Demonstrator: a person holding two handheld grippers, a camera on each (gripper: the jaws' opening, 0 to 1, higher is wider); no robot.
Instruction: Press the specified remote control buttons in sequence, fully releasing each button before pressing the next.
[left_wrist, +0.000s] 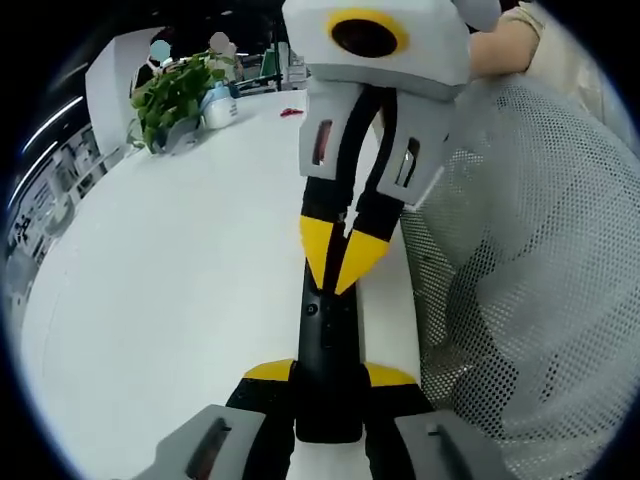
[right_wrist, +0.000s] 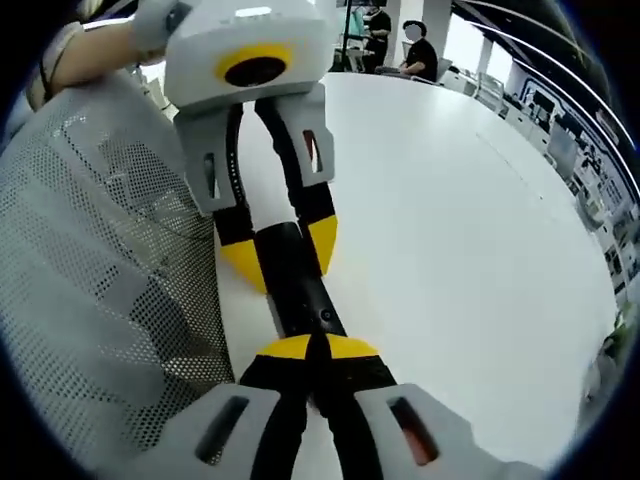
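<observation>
Remote control (left_wrist: 326, 350): black, slim, stiff – lies on the white bench (left_wrist: 150, 300), near its edge.
Left gripper (left_wrist: 328, 378): fingers clamp its near end.
Right gripper (right_wrist: 310, 348): fingers closed, tips on the buttons.
Handling: light, likely slippery – hold the sides.

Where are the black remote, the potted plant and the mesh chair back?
remote (left_wrist: 325, 345): left gripper view, upper body near its buttons.
potted plant (left_wrist: 175, 95): left gripper view, green leaves.
mesh chair back (right_wrist: 95, 270): right gripper view, middle of the mesh.
</observation>
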